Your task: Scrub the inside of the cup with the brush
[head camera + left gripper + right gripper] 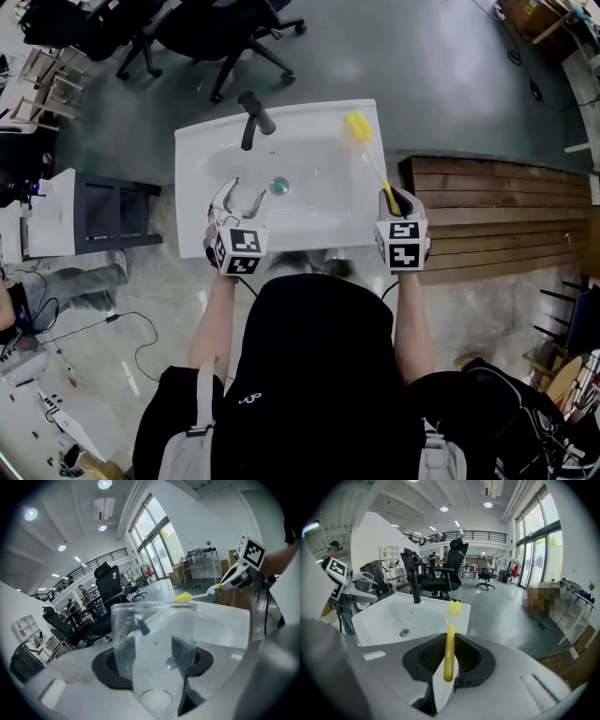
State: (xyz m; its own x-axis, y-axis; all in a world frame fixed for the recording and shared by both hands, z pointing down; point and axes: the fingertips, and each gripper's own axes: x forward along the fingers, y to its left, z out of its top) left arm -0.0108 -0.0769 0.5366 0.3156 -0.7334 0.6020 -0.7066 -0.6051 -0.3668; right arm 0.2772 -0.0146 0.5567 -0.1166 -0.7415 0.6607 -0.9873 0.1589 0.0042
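A grey floor (422, 75) is seen around a white sink (197, 155), and a slatted wooden platform (497, 216) lies just right of it. Black office chairs (234, 37) are parked on the far side. A black faucet (255, 117) is mounted on the sink's far rim, left of centre. The left gripper (241, 202) is held over the near left part of the basin, and its fingers (183, 656) are set wide and pressed on the sides of a clear cup (154, 634). The cup is gripped near its base, with its open mouth turned toward the far side. The right gripper (396, 202) is held at the sink's near right edge, and its fingers are pinched on the yellow handle end of the brush (450, 634). The brush is pointed toward the far side, its thin white stem running up to a yellow head over the sink's far right corner. The brush is kept well apart from the cup and outside it. A small round drain (279, 186) is seen in the basin, between the two grippers.
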